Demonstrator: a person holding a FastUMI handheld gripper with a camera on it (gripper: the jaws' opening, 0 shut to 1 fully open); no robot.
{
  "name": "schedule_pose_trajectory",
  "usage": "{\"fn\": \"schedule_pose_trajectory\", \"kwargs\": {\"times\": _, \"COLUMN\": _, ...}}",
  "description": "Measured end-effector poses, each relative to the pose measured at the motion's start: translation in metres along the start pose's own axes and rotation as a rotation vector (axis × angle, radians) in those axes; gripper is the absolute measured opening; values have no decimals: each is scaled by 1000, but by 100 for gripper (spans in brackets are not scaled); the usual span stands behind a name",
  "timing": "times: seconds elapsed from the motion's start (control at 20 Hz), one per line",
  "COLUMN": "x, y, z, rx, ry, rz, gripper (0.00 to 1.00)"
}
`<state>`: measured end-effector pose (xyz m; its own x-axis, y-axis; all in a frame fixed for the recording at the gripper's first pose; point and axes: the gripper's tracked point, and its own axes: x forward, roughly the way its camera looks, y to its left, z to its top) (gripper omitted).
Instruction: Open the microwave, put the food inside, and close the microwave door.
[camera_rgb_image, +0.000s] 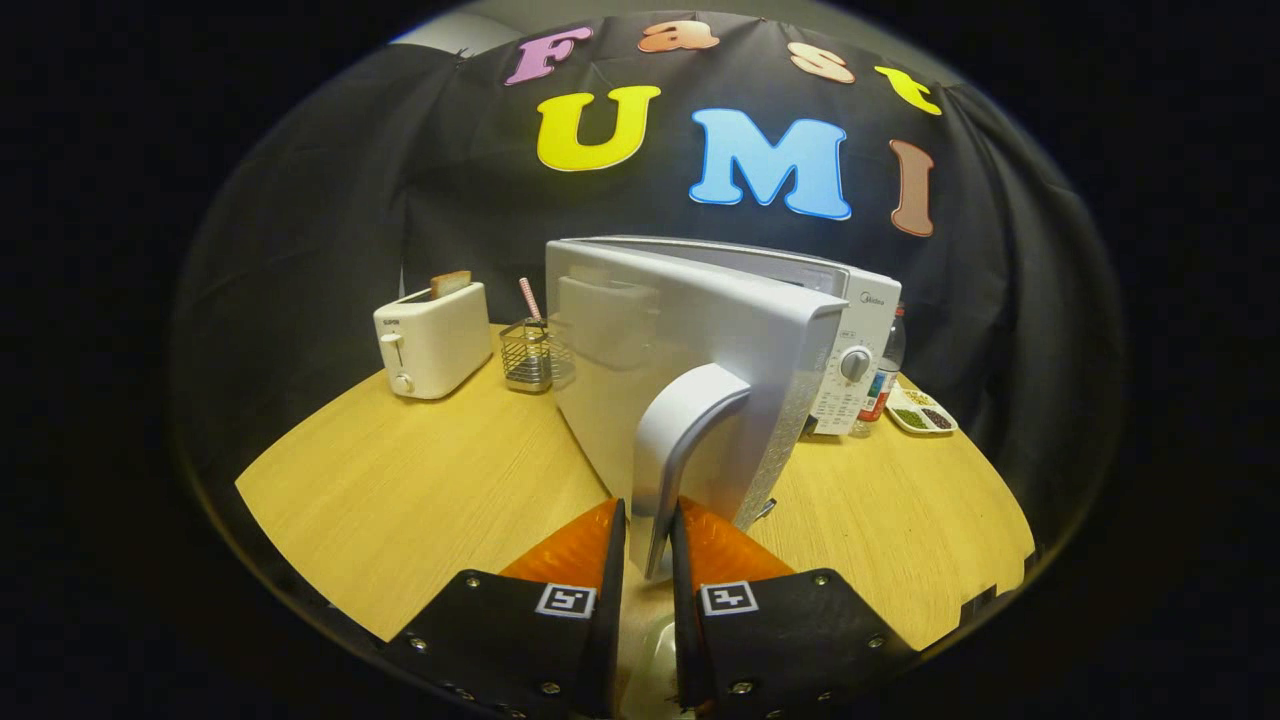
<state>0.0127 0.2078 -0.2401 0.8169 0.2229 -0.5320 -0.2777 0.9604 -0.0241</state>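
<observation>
Microwave door handle, a curved silver-grey bar, sits pinched between the two fingers of the hand-held gripper, which press on its lower end from either side. Beyond the handle, the pale grey microwave door stands swung well out from the white microwave, which rests on the light wooden bench.

Risk, judged from this pose: the grip holds only the handle's lower tip, so a pull off the hinge arc could let the fingers slip free, and a hard tug might drag the light oven across the bench toward the small tray of coloured items and the bottle beside it.

Left of the door stand a wire basket with a striped straw and a white toaster with a slice of bread in its slot.

Hidden: the door blocks the oven cavity, so its contents cannot be told. Which item is the food to be loaded is unclear. A pale object below the fingers is cut off and cannot be identified.
</observation>
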Motion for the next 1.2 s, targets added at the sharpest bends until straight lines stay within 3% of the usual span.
{"fn": "schedule_pose_trajectory", "kwargs": {"times": 0.4, "x": -18, "y": 59, "z": -12, "rx": -50, "ry": 20, "rz": 61, "gripper": 24}}
{"fn": "schedule_pose_trajectory", "kwargs": {"times": 0.9, "x": -22, "y": 143, "z": -23, "rx": -159, "ry": 27, "rz": 195, "gripper": 24}}
{"fn": "schedule_pose_trajectory", "kwargs": {"times": 1.2, "x": -32, "y": 196, "z": -22, "rx": -194, "ry": 21, "rz": 350, "gripper": 24}}
